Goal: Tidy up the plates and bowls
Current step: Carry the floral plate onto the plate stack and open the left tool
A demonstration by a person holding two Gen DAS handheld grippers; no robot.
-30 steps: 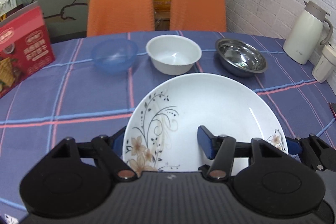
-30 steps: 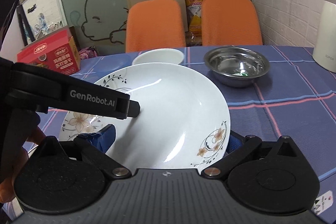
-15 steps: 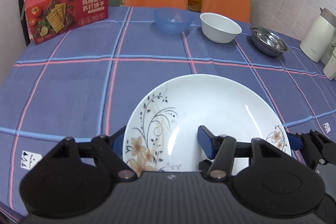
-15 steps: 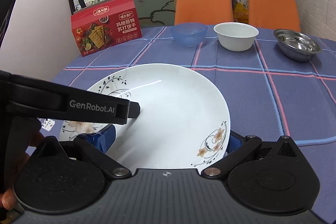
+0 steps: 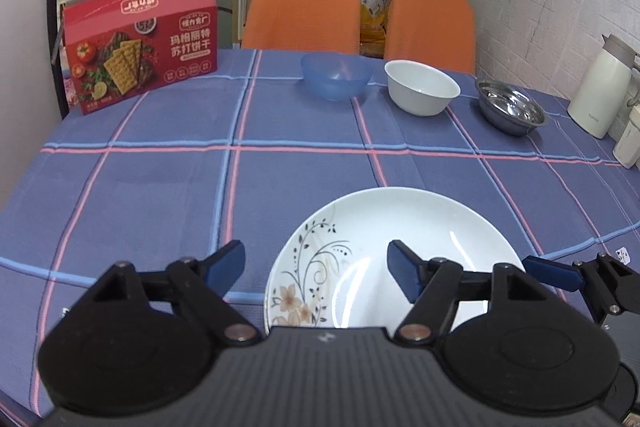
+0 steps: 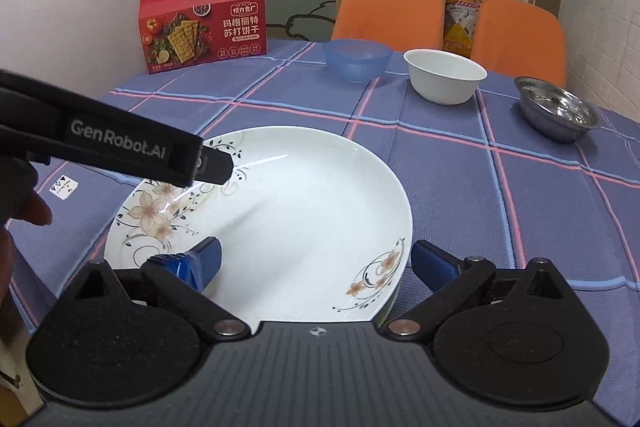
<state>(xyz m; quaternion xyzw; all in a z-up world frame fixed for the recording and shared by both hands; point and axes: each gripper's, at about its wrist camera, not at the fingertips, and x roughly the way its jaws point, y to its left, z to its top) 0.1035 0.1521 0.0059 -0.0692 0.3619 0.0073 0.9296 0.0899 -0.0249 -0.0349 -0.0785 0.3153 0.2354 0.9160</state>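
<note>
A white plate with flower prints [image 5: 400, 239] [image 6: 304, 211] lies on the blue checked tablecloth near the front edge. My left gripper [image 5: 316, 267] is open, its jaws astride the plate's left rim without touching it. My right gripper [image 6: 316, 263] is open astride the plate's right rim. The left gripper's finger [image 6: 120, 147] crosses the right wrist view. At the far side stand a blue plastic bowl [image 5: 336, 75] [image 6: 356, 59], a white bowl [image 5: 422, 93] [image 6: 444, 75] and a steel bowl [image 5: 510, 111] [image 6: 558, 113] in a row.
A red cracker box [image 5: 140, 43] [image 6: 204, 21] stands at the far left. A cream thermos jug [image 5: 602, 87] and a small cup [image 5: 628, 143] stand at the right edge. Two orange chairs [image 5: 300, 11] are behind the table [image 5: 160, 195].
Both grippers drew back toward the near edge with the plate, set it on the cloth and opened. The left gripper has shifted left off the rim.
</note>
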